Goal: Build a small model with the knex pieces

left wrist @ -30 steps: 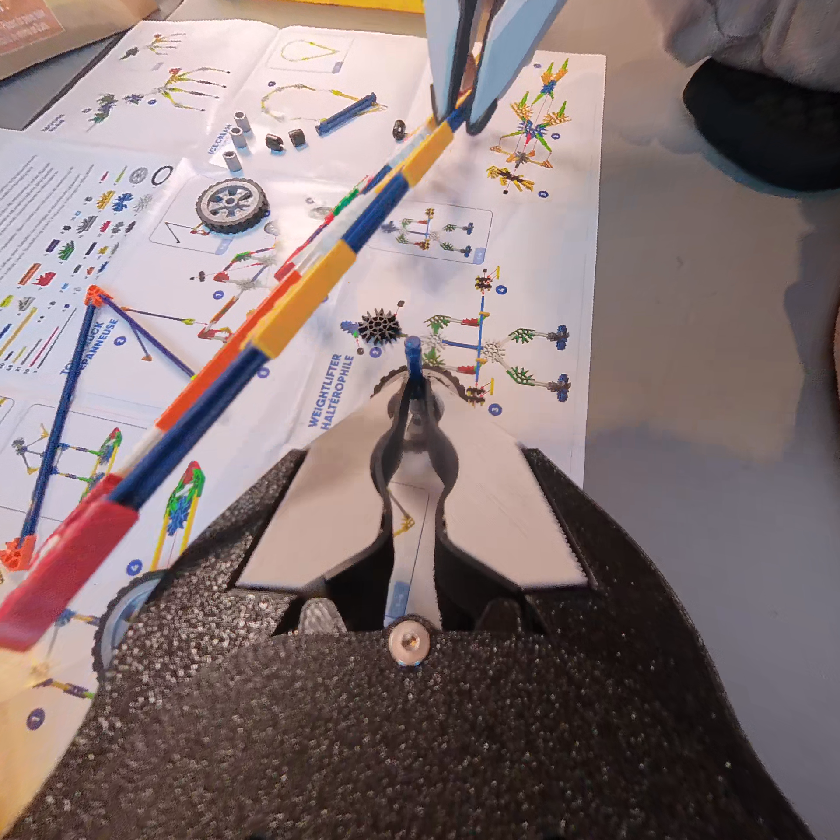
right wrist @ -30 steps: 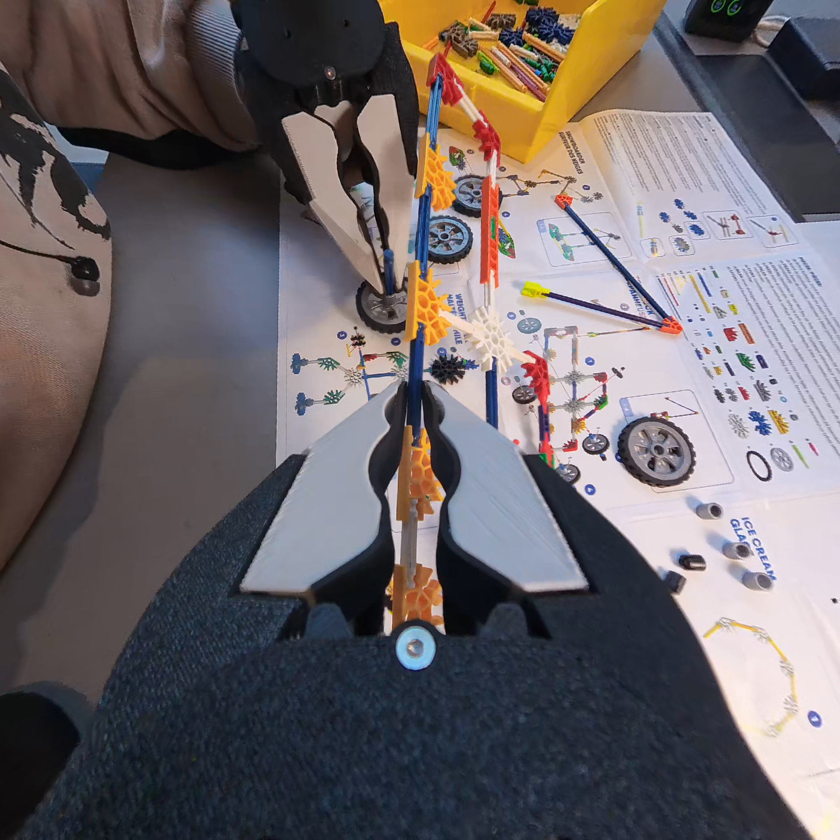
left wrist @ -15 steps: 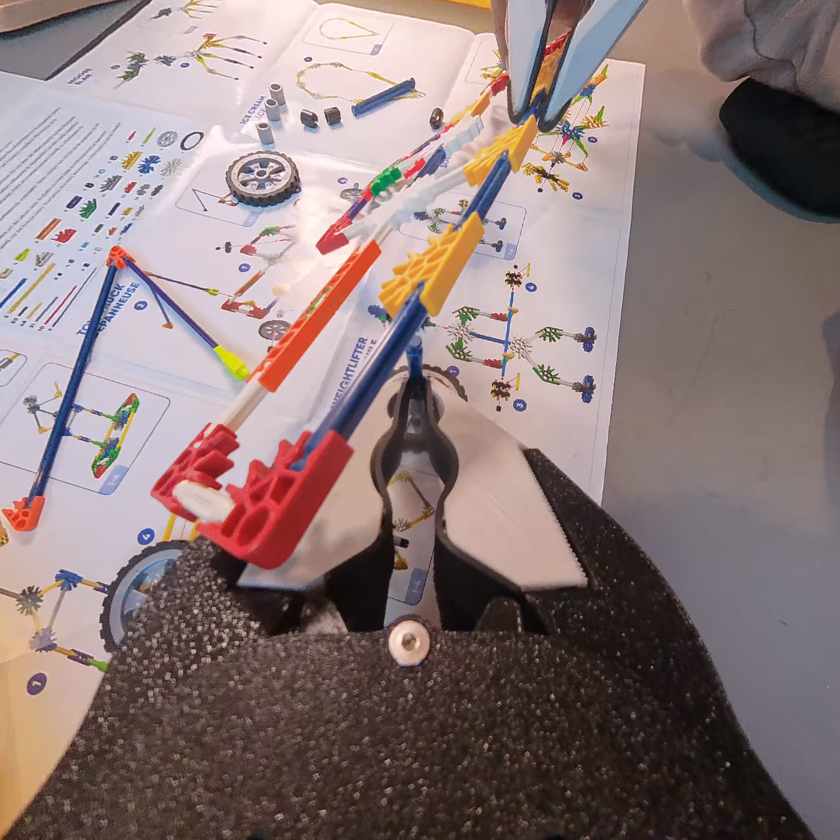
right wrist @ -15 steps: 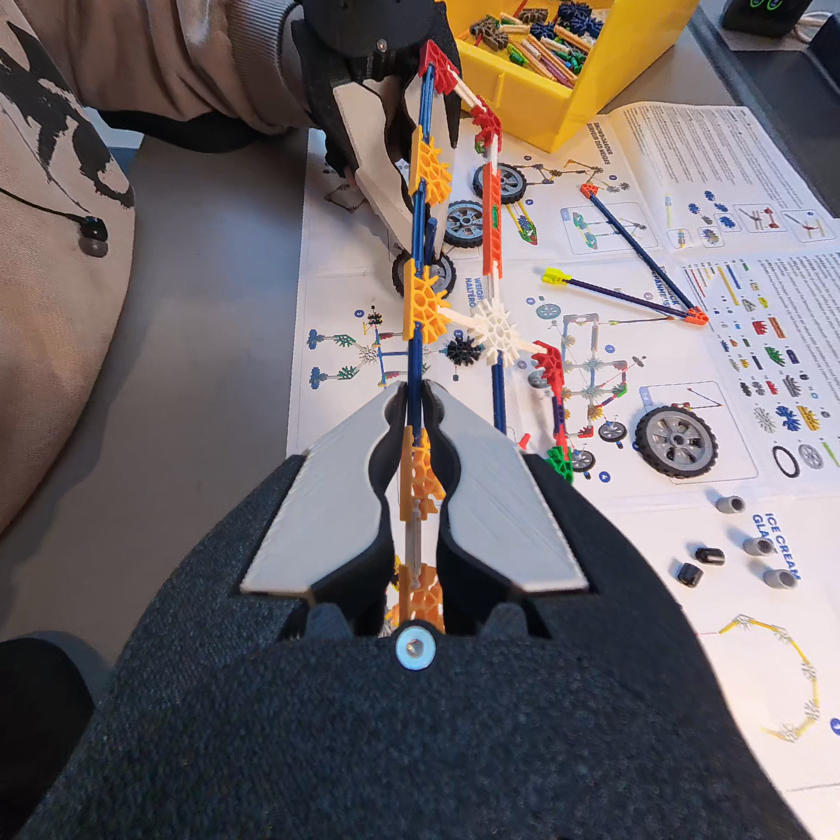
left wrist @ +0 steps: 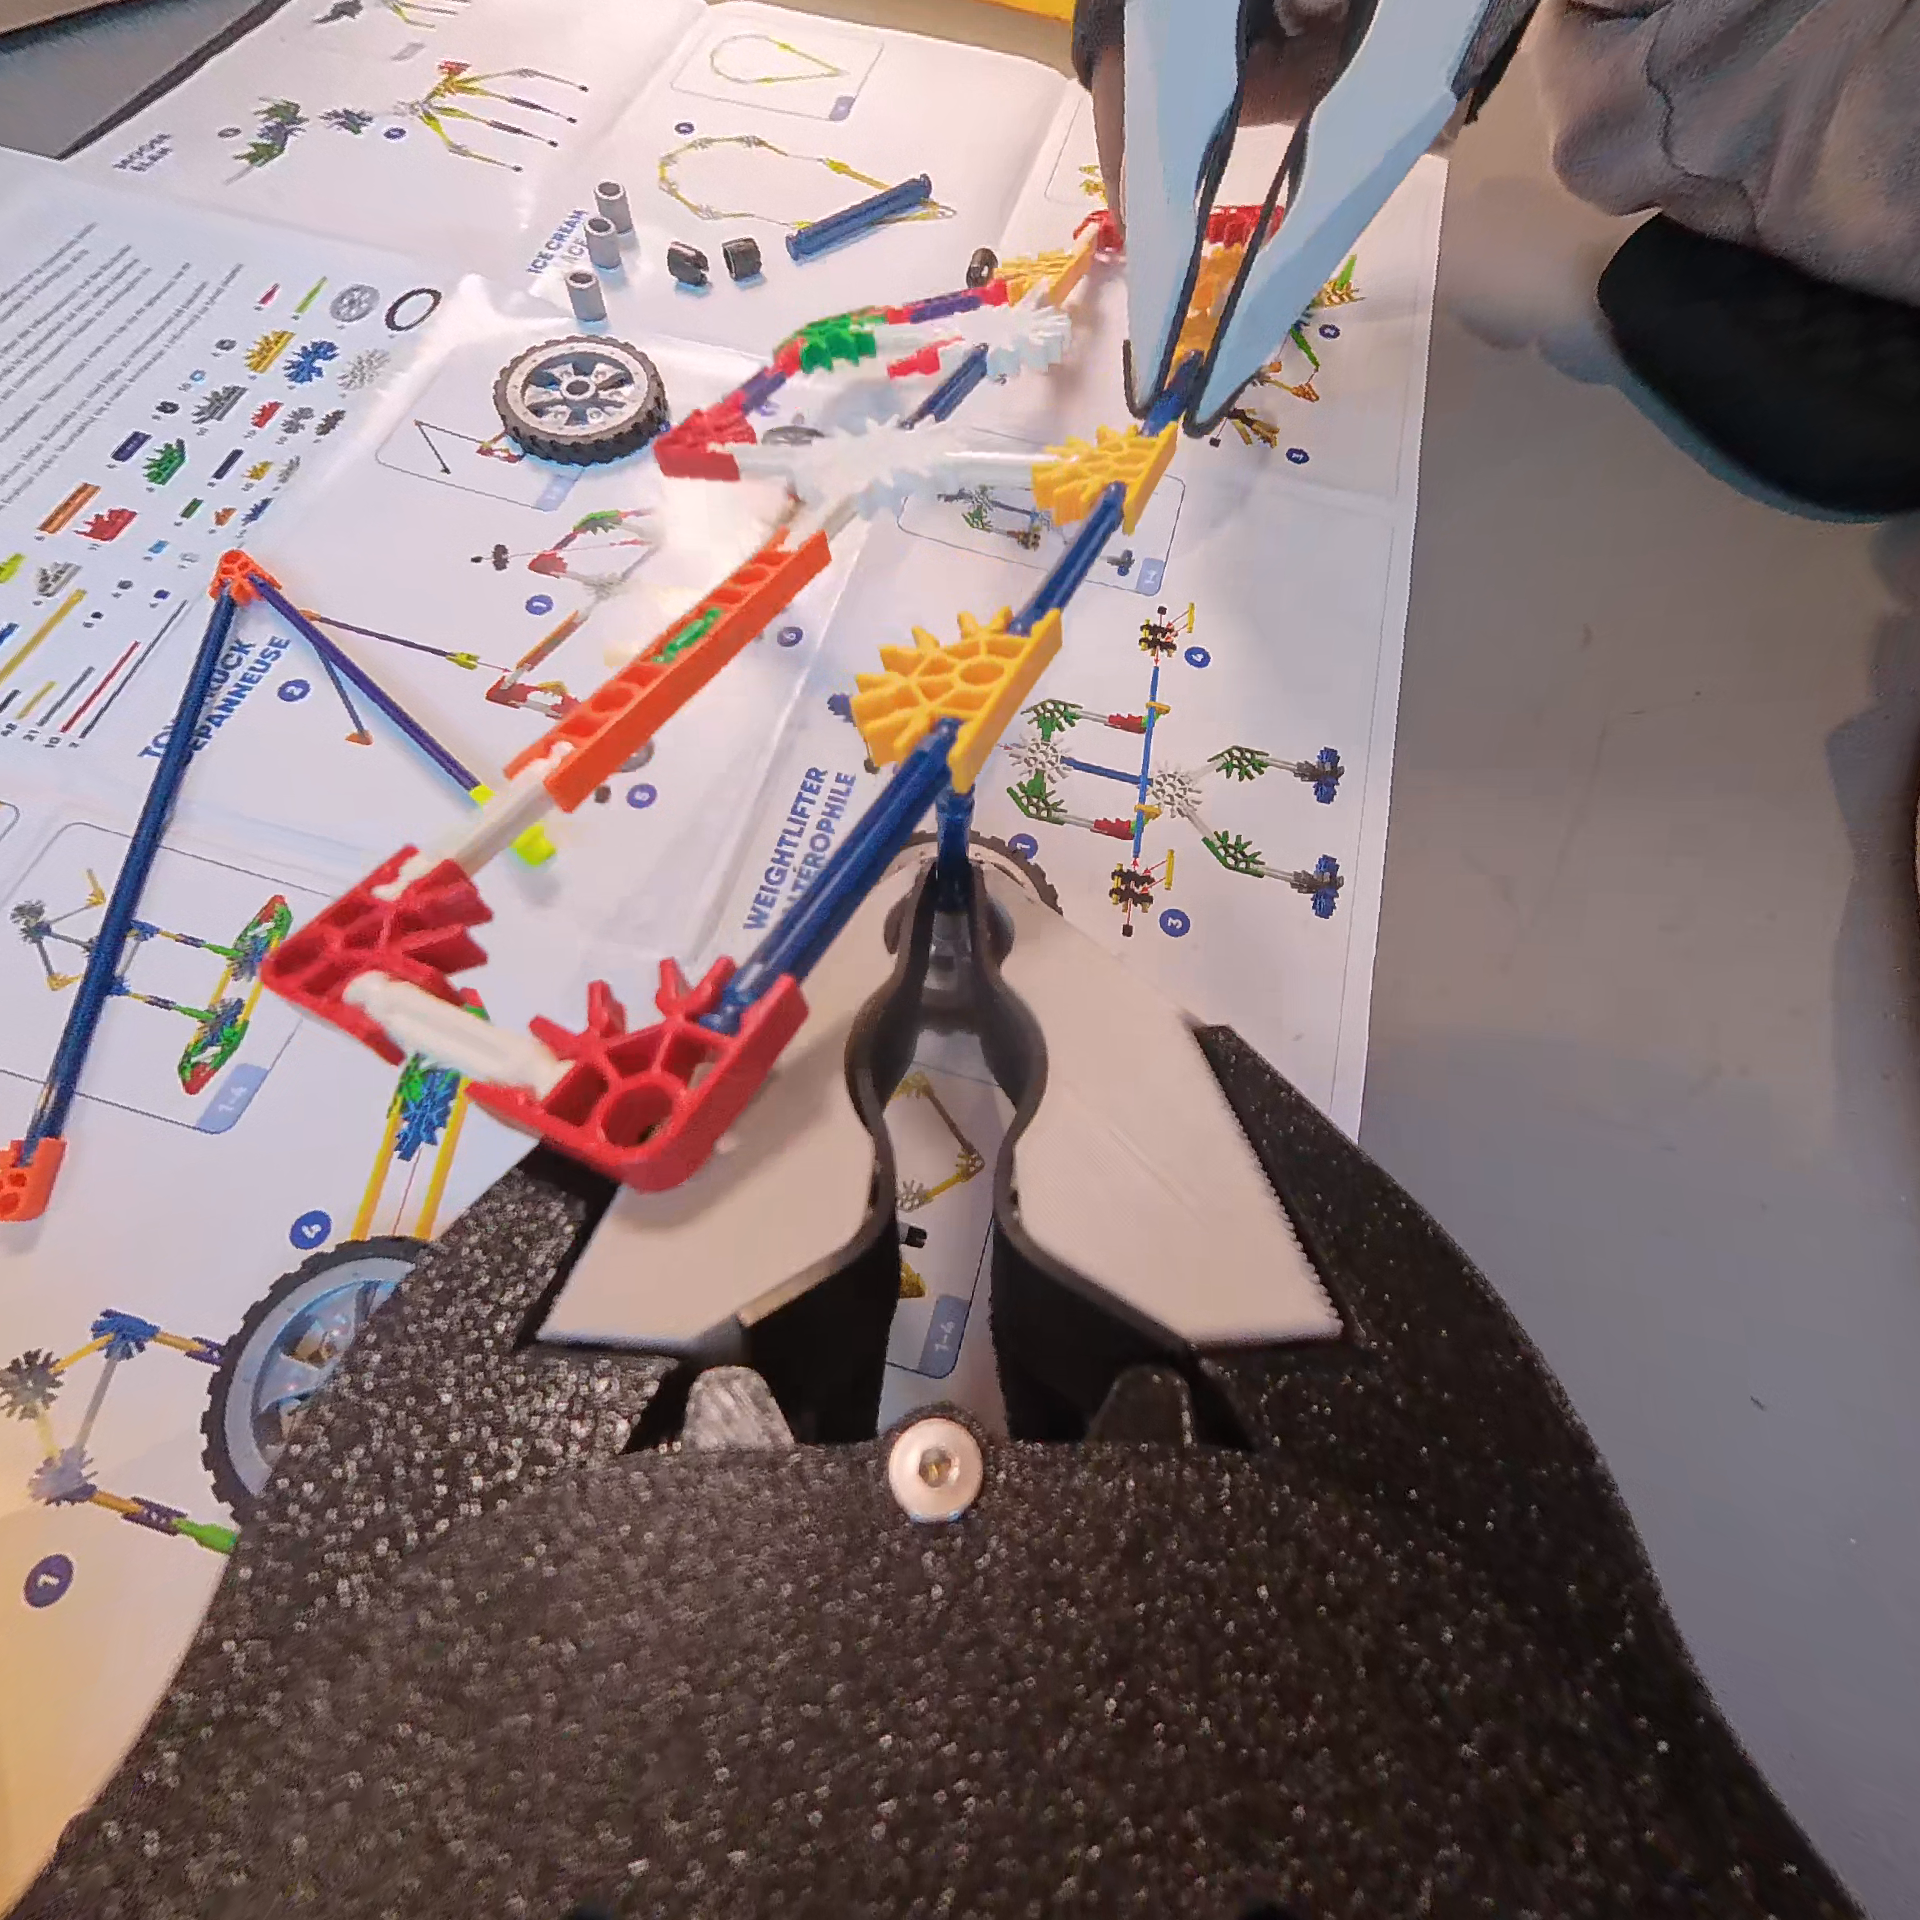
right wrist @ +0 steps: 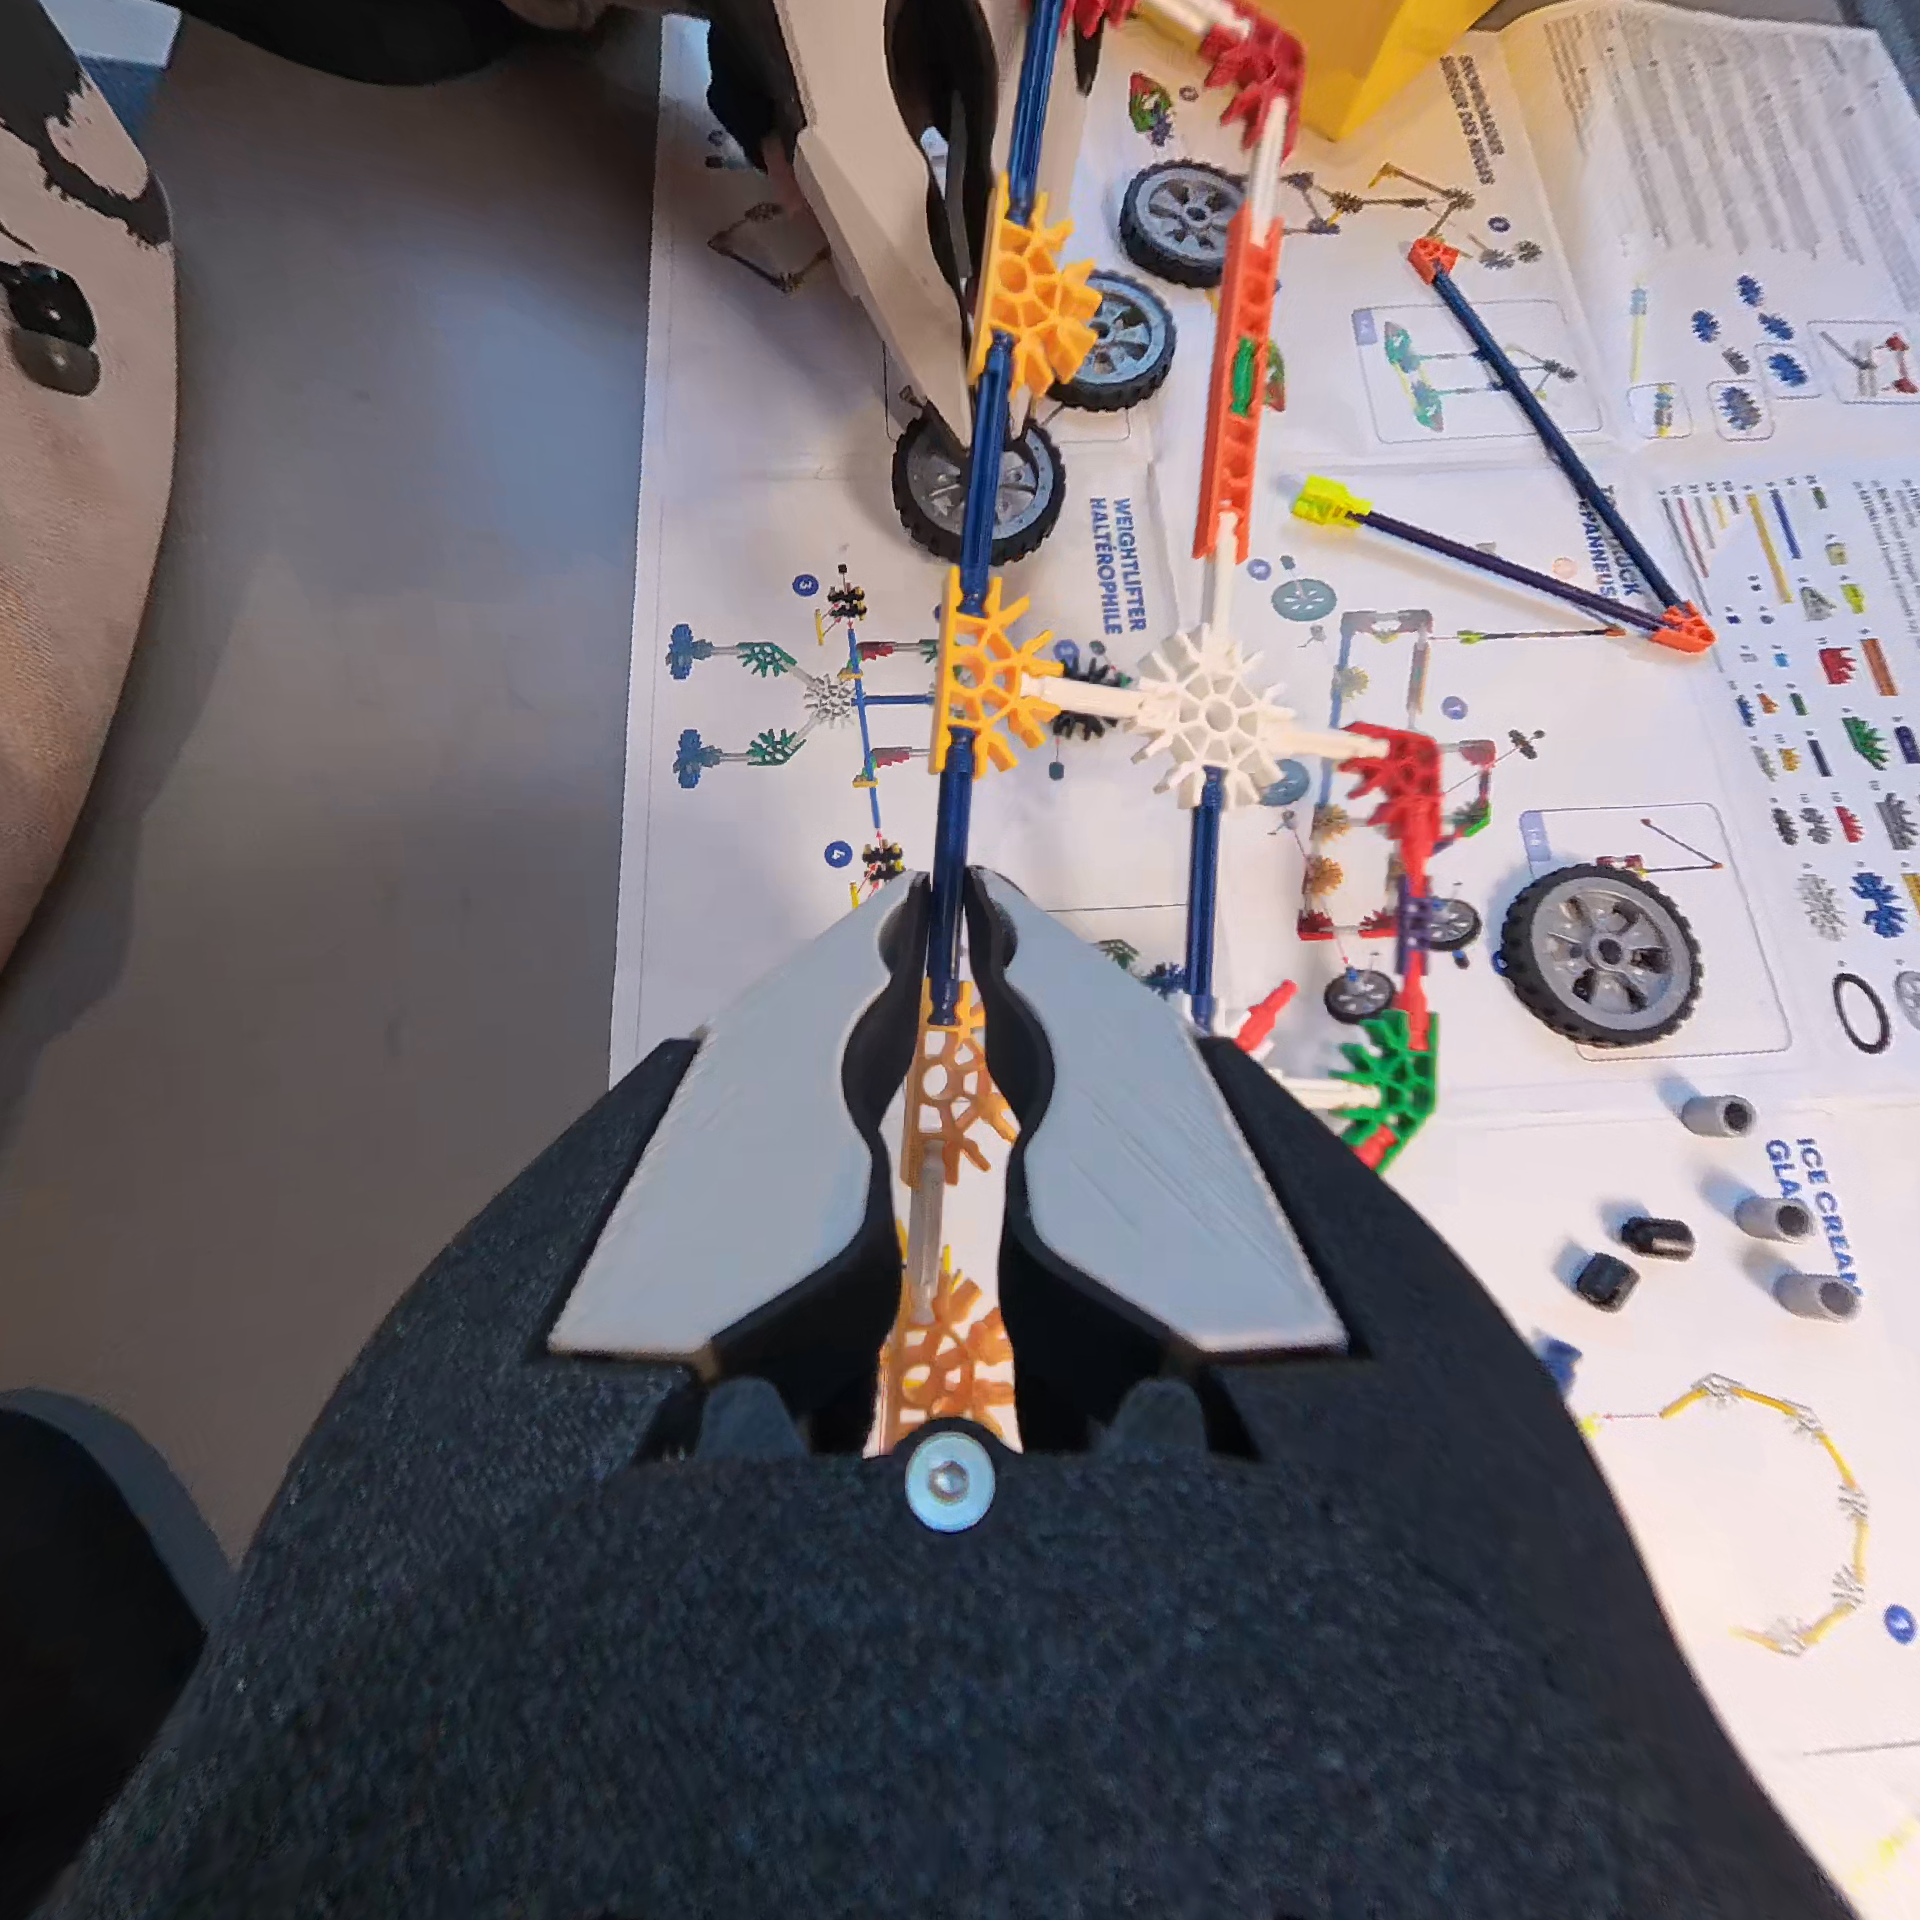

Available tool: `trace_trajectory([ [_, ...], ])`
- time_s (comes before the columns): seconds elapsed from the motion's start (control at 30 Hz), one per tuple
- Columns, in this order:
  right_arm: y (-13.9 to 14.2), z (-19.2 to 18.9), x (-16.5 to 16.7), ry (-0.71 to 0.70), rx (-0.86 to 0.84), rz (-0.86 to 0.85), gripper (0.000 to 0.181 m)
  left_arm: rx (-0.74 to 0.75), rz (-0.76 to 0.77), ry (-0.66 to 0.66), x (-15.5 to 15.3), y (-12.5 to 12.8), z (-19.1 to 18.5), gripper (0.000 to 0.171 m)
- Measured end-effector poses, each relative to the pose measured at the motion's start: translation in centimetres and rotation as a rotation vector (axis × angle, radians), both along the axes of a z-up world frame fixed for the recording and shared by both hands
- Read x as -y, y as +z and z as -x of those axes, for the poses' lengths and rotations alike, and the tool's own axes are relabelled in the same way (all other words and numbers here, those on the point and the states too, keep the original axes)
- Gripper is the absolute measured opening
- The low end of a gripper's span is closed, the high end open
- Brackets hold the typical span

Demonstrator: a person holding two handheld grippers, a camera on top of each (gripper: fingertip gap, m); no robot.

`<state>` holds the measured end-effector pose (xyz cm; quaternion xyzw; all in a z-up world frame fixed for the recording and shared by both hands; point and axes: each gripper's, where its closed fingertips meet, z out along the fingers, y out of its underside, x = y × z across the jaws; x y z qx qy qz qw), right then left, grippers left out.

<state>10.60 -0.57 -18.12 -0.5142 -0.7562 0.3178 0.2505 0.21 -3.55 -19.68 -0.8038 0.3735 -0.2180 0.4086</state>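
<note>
We hold a large frame (right wrist: 1216,717) built of plastic rods and connectors above an unfolded instruction sheet (right wrist: 1143,1122) that covers the grey table (right wrist: 395,727). Our right gripper (right wrist: 948,883) is clamped narrow on a blue rod (right wrist: 952,821) of that frame, with 2 yellow connectors lying back in the slot between its jaws, so the frame hangs level from this 1 edge and stretches away toward the far side. A white snowflake connector (right wrist: 1210,712) sits near the middle of the frame, and an orange strip (right wrist: 1242,384) runs along its right side. Our left gripper (left wrist: 951,883) is also closed narrow, pinching a short blue axle (left wrist: 954,831) that stands up from a grey wheel (right wrist: 977,488); the wheel rests on the sheet just beneath the frame's blue edge, and the axle tip comes up right under a yellow connector (left wrist: 956,686), though we cannot tell whether they touch. Holding the axle upright seems to keep it lined up with that connector. Beside it on the sheet lie a second wheel (right wrist: 1117,343) and a third (right wrist: 1184,223), and another wheel (right wrist: 1605,951) to the right, along with small grey and black sleeves (right wrist: 1720,1117) near us and a loose blue V of rods (right wrist: 1538,416). A yellow bin (right wrist: 1382,62) stands at the far edge.
</note>
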Motion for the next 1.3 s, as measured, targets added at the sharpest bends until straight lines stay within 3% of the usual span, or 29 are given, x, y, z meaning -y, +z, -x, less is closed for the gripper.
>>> trace_trajectory([
  [0.27, -1.2, 0.6, 0.8, 0.025, 0.026, 0.023, 0.014, -0.003, -0.003, -0.007, 0.1, 0.0, -0.1, 0.003],
  [0.57, 0.5, 2.5, 0.5, -0.013, -0.065, -0.040, 0.016, -0.006, -0.005, -0.024, 0.3, 0.0, -0.4, 0.004],
  [0.73, 2.0, 5.5, 0.9, -0.050, -0.130, -0.021, 0.016, 0.002, 0.005, -0.024, 0.3, 0.0, -0.3, 0.004],
  [0.9, -2.3, 8.8, 1.9, -0.063, 0.057, -0.068, 0.016, 0.000, 0.006, -0.029, 0.4, 0.0, -0.3, 0.004],
  [1.0, -3.6, 9.4, 1.6, -0.084, 0.110, -0.042, 0.005, -0.008, 0.002, -0.031, 0.4, 0.0, -0.4, 0.004],
  [1.1, -3.0, 9.3, 1.3, -0.093, 0.085, -0.024, 0.003, -0.006, 0.003, -0.031, 0.5, 0.0, -0.5, 0.004],
  [1.3, 0.9, 8.9, 1.0, -0.111, -0.069, 0.016, 0.002, 0.000, 0.005, -0.018, 0.3, -0.1, -0.5, 0.004],
])
